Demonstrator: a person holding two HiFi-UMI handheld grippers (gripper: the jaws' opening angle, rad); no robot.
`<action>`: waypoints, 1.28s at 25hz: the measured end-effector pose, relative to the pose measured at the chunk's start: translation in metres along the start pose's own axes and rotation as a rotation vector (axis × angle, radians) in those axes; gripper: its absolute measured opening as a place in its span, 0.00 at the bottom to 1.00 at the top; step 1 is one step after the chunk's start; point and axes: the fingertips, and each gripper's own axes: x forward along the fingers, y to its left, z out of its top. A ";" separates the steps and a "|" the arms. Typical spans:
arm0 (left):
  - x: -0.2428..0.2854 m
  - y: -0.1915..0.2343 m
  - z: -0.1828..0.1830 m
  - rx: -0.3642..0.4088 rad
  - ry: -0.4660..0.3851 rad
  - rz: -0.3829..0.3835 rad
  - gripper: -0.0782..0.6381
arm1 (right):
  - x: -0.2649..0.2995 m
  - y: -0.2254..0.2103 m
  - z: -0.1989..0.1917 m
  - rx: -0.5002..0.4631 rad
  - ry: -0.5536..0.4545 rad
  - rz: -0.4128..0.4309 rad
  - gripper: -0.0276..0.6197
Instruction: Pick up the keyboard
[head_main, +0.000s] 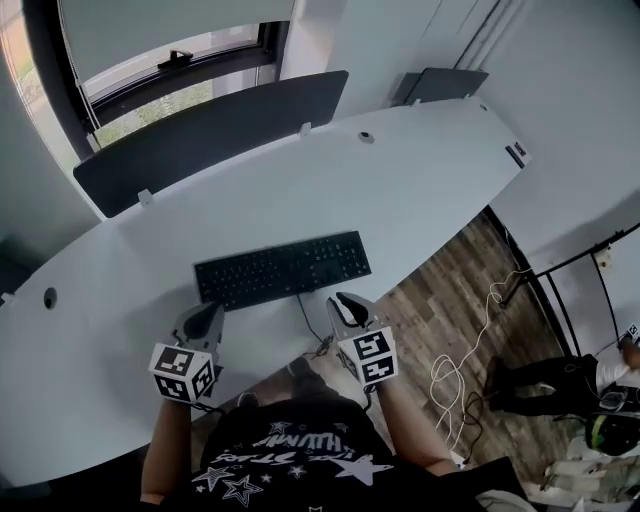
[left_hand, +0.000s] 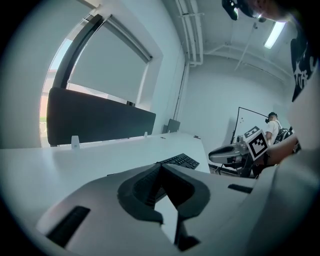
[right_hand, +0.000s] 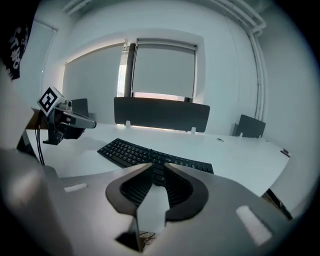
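Head view: nothing of the pick-up was done yet. The keyboard (head_main: 283, 270) lay flat on the white desk (head_main: 420, 190), untouched, its long side running across in front of the person. The left tool (head_main: 210, 314) hung near the keyboard's near left corner, short of it. The right tool (head_main: 345, 300) hung just off the near edge toward the right end, also clear of it. Reaching, gripping and lifting were all left to do, as I judge it.

Left gripper view: the left tool (left_hand: 160, 168) had its jaws brought together with nothing between them. The keyboard (left_hand: 179, 160) showed beyond and to the right of the tips, lying on the desk (left_hand: 100, 157) and apart from them. The right tool (left_hand: 220, 154) was seen further right, off the keyboard's near side.

Right gripper view: the right tool (right_hand: 157, 171) likewise had its jaws together and empty. The keyboard (right_hand: 145, 154) stretched across just ahead of the tips, its middle in line with them, not touched. The left tool (right_hand: 85, 121) hovered past the keyboard's far left end.
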 end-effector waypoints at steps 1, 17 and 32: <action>0.005 0.001 0.001 -0.008 0.000 0.018 0.12 | 0.007 -0.003 -0.002 -0.024 0.019 0.027 0.12; 0.040 0.002 0.009 -0.086 -0.012 0.276 0.12 | 0.101 -0.044 -0.051 -0.731 0.289 0.346 0.82; 0.031 0.003 0.000 -0.130 -0.013 0.435 0.12 | 0.147 -0.034 -0.061 -0.936 0.466 0.647 0.93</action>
